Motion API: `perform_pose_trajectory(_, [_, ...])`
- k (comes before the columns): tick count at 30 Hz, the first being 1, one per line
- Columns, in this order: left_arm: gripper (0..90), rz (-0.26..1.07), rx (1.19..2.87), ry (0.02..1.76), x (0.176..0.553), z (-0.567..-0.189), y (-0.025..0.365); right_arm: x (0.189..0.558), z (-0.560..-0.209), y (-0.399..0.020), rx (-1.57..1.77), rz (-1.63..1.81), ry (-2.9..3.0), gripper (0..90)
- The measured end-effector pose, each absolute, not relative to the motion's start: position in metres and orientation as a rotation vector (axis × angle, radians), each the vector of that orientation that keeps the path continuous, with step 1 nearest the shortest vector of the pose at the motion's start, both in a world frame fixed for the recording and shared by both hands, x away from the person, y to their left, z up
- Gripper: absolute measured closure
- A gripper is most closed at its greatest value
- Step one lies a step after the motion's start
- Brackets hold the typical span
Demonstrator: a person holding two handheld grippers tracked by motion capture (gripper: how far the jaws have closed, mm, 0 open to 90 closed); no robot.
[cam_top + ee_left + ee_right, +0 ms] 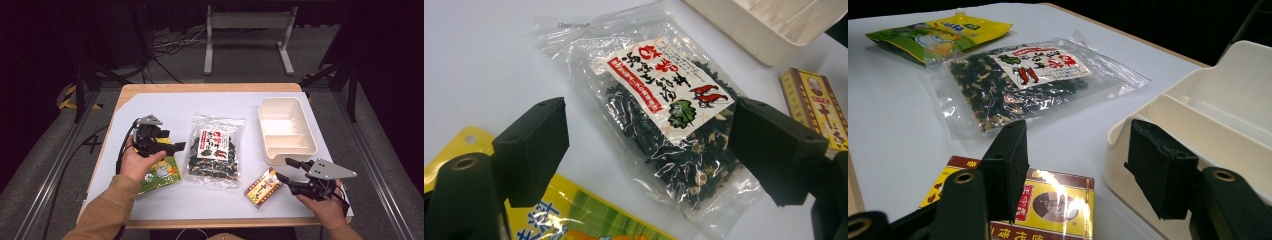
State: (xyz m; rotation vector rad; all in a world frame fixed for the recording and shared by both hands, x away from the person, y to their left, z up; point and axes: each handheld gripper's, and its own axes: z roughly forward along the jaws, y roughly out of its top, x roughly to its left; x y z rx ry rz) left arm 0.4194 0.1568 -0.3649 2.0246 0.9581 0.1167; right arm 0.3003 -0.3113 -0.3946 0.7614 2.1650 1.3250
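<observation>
White-covered table (150,107): I am holding my left gripper (176,146) with jaws apart above the yellow packet (161,173), left of the seaweed bag (216,151); my right gripper (288,169), jaws apart, is hovering beside the small box (263,187) near the cream tray (305,131).

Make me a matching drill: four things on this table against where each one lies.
Things:
1. seaweed bag
2. yellow-green packet
3. white tray
4. yellow box

Places:
A. by the right gripper
B. far right of the table
C. mid-table
D. under the left gripper

Pairs: 1-C, 2-D, 3-B, 4-A
</observation>
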Motion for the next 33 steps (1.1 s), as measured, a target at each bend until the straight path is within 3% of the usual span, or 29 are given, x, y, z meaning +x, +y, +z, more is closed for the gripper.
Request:
perform_pose_trajectory(21, [24.1, 0.010, 2.067, 1.136, 0.478, -0.385, 0.112, 0.287, -0.394, -0.327, 0.807, 1.315, 2.131, 40.0])
perform_pose_trajectory(33, [27.1, -0.027, 2.092, 1.175, 0.492, -0.402, 0.100, 0.278, -0.395, -0.337, 0.843, 1.295, 2.114, 39.5])
